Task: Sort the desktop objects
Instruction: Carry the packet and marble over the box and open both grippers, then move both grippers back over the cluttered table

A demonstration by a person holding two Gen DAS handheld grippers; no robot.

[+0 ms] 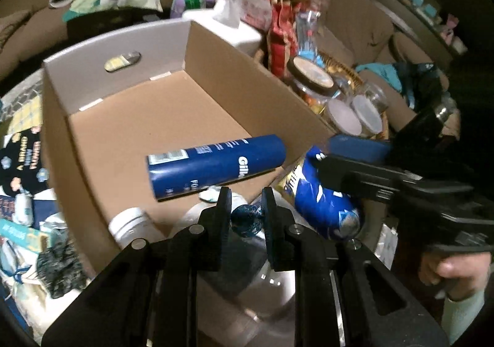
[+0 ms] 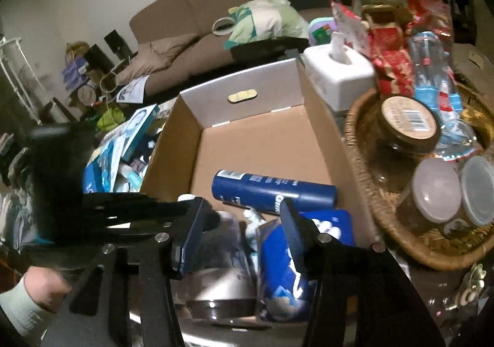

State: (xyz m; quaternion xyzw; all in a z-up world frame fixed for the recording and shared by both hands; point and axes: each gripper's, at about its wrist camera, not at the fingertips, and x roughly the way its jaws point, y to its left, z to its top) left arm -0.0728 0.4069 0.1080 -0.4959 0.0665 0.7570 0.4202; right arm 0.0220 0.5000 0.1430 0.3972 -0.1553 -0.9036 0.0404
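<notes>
A cardboard box (image 1: 71, 155) stands open in front of both grippers. A blue Gillette can (image 1: 216, 166) lies slanted inside it near the front wall (image 2: 271, 189); I cannot tell whether it rests on the floor. My right gripper (image 2: 245, 223) is open just behind the can with nothing between its blue pads, and it also shows at the right of the left wrist view (image 1: 345, 158). My left gripper (image 1: 247, 208) is shut on a small dark blue ball (image 1: 247, 220) above the box's near edge.
A blue snack bag (image 2: 284, 269) and a clear jar (image 2: 216, 269) lie under the grippers, a white jar (image 1: 132, 226) to the left. A wicker basket (image 2: 361, 161) with lidded jars sits right of the box, a tissue box (image 2: 336, 78) behind it. Clutter lies left.
</notes>
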